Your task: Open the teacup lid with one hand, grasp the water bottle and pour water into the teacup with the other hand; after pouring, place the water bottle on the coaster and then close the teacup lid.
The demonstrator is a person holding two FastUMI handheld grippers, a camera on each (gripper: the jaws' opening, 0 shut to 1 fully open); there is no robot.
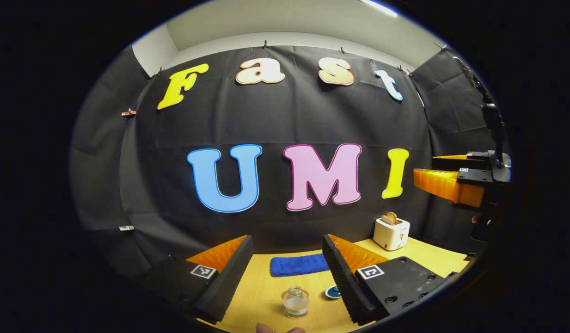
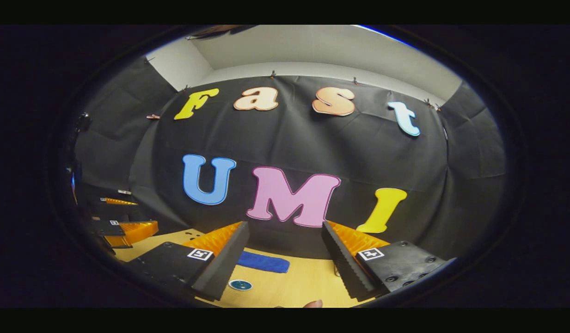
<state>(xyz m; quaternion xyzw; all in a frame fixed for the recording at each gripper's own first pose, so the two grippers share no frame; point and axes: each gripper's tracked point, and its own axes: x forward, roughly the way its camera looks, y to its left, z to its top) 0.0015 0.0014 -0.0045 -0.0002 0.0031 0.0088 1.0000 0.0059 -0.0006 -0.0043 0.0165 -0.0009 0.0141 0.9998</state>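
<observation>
A small clear glass vessel (image 1: 295, 301) with a narrow neck and some water in it stands on the wooden table (image 1: 261, 296), low in the left gripper view. It sits below the gap of my left gripper (image 1: 287, 240), which is open and holds nothing. A round teal coaster (image 1: 333, 292) lies just right of the vessel, partly behind a finger. The coaster (image 2: 240, 285) also lies low in the right gripper view, beside the left finger of my right gripper (image 2: 285, 226), open and empty. Both grippers hover above the table.
A folded blue cloth (image 1: 299, 265) (image 2: 264, 262) lies near the back wall. A white toaster (image 1: 391, 231) with toast stands at the back right. The right gripper (image 1: 425, 166) hangs at the far right; the left gripper (image 2: 144, 215) hangs at far left. Fingertips (image 1: 280, 329) peek in below.
</observation>
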